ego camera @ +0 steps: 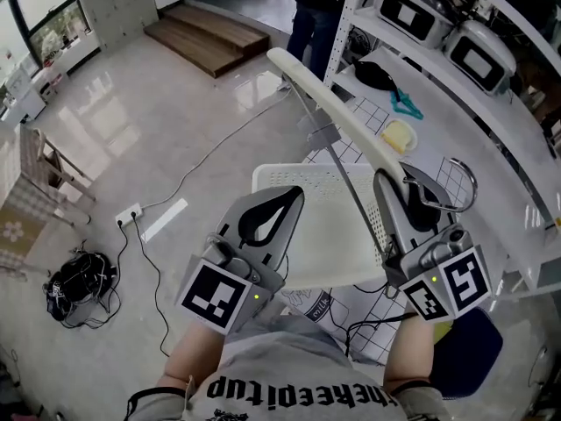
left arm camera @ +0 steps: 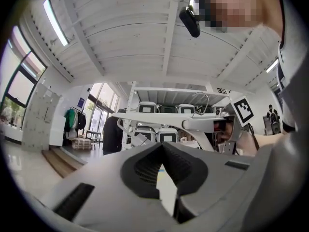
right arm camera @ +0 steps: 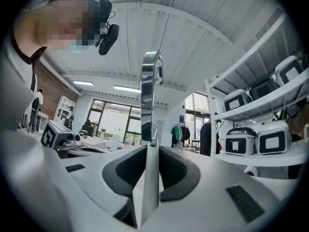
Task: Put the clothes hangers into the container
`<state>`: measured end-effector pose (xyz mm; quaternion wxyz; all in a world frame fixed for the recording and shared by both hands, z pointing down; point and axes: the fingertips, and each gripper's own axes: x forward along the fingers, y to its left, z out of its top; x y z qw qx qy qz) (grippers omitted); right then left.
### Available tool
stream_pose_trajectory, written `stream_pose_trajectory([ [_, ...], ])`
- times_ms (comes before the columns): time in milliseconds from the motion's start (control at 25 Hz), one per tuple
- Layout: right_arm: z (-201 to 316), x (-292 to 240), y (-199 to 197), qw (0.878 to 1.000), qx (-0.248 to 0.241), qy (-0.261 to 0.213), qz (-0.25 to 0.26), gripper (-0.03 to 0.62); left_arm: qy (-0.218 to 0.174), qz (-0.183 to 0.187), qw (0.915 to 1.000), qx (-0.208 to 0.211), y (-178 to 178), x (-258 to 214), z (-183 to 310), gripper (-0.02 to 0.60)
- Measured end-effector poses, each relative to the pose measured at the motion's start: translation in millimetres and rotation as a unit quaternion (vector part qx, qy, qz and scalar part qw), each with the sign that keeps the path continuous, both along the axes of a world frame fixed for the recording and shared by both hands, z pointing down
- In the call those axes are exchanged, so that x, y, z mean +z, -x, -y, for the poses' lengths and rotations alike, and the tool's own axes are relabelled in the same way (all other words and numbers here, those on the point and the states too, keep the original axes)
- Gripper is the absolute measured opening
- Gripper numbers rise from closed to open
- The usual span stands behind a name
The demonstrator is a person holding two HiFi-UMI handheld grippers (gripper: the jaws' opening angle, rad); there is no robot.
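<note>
Hazards of the lowering step: we see the right gripper [ego camera: 405, 188] clamped on the neck of a white clothes hanger [ego camera: 333, 112], whose metal hook [right arm camera: 151, 81] rises straight above the pads in the right gripper view. The left gripper [ego camera: 293, 196] hangs beside it with its tips together and nothing between them. The hanger is held above the white slotted container [ego camera: 289, 176], which sits on a grid-patterned surface [ego camera: 366, 112]. Its long arm runs up and away across the container toward the shelving upright [ego camera: 345, 20]. We judge three ways this could fail. First, the grip bears on one narrow spot near the hook, so the weight of the long arm may turn the hanger about the pads as it is tilted down. Second, the arm looks longer than the container's opening is wide, so if it is lowered flat, an end could land on the rim. That would leave the hanger perched there, or it could tip what appears to be a light container. Third, swinging the far end round could knock it against the shelving upright close beyond it. We would count the left gripper, being empty, as free to steady the container or guide the arm.
</note>
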<state>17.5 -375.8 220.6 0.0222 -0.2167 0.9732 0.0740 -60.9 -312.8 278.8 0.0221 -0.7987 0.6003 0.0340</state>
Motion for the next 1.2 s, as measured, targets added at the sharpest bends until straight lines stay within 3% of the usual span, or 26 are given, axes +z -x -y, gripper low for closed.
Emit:
stream_pose_trajectory([
  [440,8,34,1,0.998,-0.060,0.024,-0.012,0.094,0.022,0.007,0.9986,-0.046,-9,18,-3,0.012],
  [1200,24,89,4,0.989,-0.116,0.080,-0.040,0.094,0.049,0.008,0.9961,-0.073,-18,32,11,0.011],
])
